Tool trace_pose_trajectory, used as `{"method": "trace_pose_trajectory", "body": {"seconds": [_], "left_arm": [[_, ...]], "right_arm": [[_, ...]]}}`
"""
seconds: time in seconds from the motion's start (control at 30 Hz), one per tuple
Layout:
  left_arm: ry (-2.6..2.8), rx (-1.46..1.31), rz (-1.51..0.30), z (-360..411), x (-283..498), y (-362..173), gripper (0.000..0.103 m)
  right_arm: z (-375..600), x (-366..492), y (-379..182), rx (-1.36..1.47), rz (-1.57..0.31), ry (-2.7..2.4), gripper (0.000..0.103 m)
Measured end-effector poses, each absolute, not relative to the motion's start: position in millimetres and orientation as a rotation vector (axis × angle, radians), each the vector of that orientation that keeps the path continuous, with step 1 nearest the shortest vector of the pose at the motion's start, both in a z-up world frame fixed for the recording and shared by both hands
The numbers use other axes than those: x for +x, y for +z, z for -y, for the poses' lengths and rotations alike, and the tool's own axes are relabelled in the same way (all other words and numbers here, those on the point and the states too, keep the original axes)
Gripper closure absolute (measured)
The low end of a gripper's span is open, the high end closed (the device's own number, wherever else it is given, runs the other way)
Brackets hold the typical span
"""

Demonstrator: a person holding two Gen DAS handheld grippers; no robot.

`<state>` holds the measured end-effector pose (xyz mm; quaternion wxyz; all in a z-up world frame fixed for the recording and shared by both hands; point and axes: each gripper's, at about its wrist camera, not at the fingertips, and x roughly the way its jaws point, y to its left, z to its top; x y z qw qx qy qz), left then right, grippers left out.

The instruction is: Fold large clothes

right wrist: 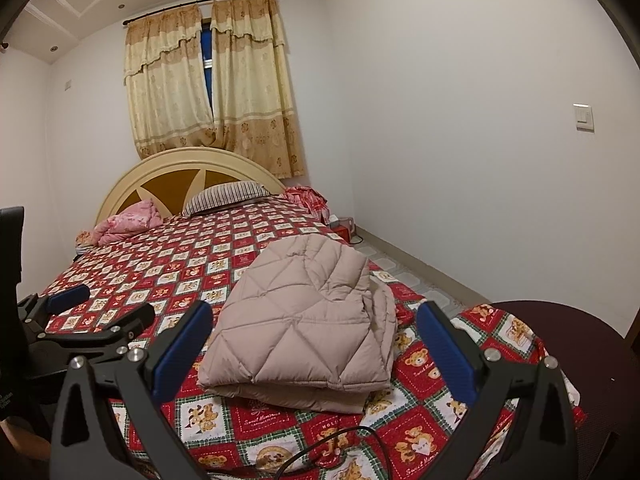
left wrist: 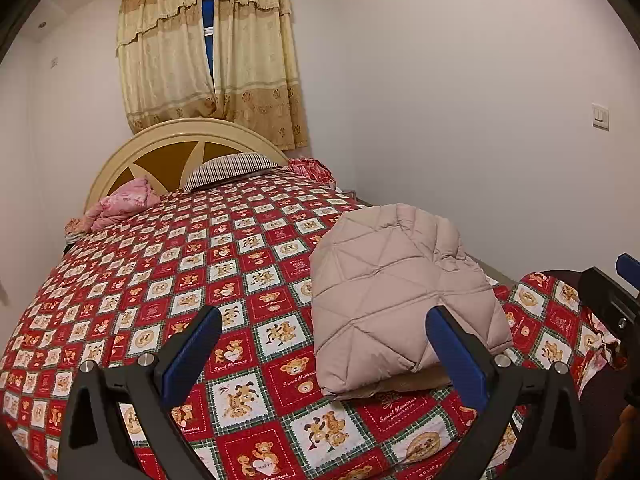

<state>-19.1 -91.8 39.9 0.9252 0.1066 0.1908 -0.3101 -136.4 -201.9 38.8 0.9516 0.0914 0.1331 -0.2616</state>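
A beige quilted jacket lies folded into a compact bundle on the red teddy-bear bedspread, near the bed's right edge. My left gripper hovers open over the bedspread, its right finger in front of the bundle's near edge, holding nothing. In the right wrist view the same jacket sits between the blue pads of my right gripper, which is open and raised above it, not touching. The left gripper shows at the left of that view. The right gripper shows at the right edge of the left wrist view.
At the head of the bed are a striped pillow, a crumpled pink blanket and a cream headboard. A white wall runs close along the bed's right side. A dark round surface is at the near right. A black cable lies on the near bedspread.
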Motion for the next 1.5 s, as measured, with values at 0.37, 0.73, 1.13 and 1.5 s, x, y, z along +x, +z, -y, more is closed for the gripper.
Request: {"method": "trace_pose_trajectory", "body": {"seconds": [0.37,0.73,1.13,1.5], "left_arm": [[-0.639,0.224,-0.399,91.7,-17.2,38.9,0.001],[-0.64,0.224,-0.399,91.0,-16.8,39.0,0.001],[-0.641,0.221,-0.408,91.9,-15.2,36.0,0.001],[-0.601,0.25,-0.377,95.8,-12.1,34.0,0.001]], "right_arm": [[201.1,-135.8,34.9,0.192,-0.281,-0.53,0.0],[203.0,-135.5,35.1,0.193,-0.28,-0.527,0.0],[201.4,-135.8,34.9,0.195,-0.284,-0.531,0.0],[202.0,-135.5,34.5,0.195,-0.283,-0.535,0.0]]}}
